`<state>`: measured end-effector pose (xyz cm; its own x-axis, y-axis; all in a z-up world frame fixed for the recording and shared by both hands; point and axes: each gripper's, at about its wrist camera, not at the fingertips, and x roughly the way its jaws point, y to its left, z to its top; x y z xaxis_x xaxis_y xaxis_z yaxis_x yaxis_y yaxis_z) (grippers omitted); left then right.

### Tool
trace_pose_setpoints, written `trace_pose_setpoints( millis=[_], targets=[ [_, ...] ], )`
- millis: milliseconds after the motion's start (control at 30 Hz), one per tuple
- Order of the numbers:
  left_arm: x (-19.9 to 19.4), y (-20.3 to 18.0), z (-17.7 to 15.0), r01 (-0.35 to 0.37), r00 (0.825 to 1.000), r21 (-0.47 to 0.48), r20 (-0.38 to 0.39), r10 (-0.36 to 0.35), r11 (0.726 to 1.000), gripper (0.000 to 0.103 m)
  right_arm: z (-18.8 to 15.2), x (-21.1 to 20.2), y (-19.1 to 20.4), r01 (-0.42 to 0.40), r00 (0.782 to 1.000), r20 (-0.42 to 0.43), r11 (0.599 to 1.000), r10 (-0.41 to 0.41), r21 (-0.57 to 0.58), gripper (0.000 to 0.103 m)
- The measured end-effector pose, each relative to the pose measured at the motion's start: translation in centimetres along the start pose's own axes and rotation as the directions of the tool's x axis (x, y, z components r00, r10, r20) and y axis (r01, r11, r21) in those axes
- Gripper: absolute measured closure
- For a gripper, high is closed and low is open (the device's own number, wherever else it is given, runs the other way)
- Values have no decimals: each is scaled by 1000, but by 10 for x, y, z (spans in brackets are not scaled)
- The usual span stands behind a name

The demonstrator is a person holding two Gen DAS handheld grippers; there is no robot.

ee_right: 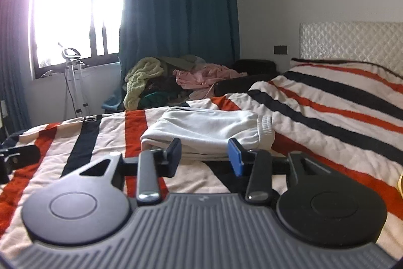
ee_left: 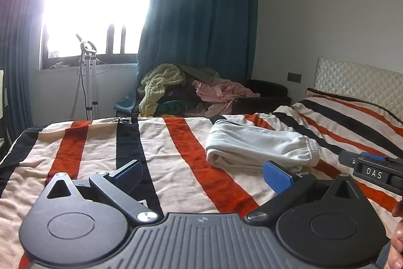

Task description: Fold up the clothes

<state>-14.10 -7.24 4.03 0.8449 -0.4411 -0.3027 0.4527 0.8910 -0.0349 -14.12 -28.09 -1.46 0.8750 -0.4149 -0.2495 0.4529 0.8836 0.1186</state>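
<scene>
Nearest to the cameras were two grippers, one in each hand of the person. The left gripper point(ee_left: 202, 174) had its two blue-padded fingers spread wide, with nothing between them, and it hung over the striped blanket point(ee_left: 176, 155). The right gripper point(ee_right: 205, 155) had its two fingers set closer together, but they were still apart. The fold of the garment showed in the gap just beyond the tips; the pads did not press on it, so far as could be seen. In the left wrist view, the right gripper also showed at the right edge, beside a small part of one hand point(ee_left: 398, 238).

The blanket, with orange, black and cream stripes, covered one bed. On it lay one folded light grey sweatpants point(ee_right: 209, 127), a soft garment with one ribbed elastic cuff turned to the right. It rested flat near the middle of the bed, just in front of the right gripper and to the right of the left one.

Behind the bed stood one white quilted headboard point(ee_right: 352, 39) at the right. Further away, one untidy pile of clothes point(ee_left: 191, 90) lay on a dark seat, with a yellow-green piece and a pink piece on top. One white garment steamer stand point(ee_left: 88, 82) was under the one bright window point(ee_left: 95, 4), between two teal curtains.
</scene>
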Motion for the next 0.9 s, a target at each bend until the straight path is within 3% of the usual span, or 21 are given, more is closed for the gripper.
trace_pose_setpoints(
  millis=[67,100,133,367,900],
  targets=[
    [0,-1,0,0,1000,3,-2,0,1000,0,0,1,-4,-35,999,-4,999,36,37,43],
    [0,-1,0,-1,1000,5,-3,1,1000,0,0,1,-5,-47,999,-5,998,47,50,14],
    [0,-1,0,-2,1000,6,-4,2,1000,0,0,2,-6,-56,998,-6,997,56,59,0],
    [1,-4,-2,3,1000,13,-16,-3,1000,0,-2,4,8,-16,1000,-19,999,15,-28,0],
    [-2,-1,-2,14,1000,-8,-10,-14,1000,0,-3,4,8,9,1000,-9,999,-9,-30,0]
  ],
)
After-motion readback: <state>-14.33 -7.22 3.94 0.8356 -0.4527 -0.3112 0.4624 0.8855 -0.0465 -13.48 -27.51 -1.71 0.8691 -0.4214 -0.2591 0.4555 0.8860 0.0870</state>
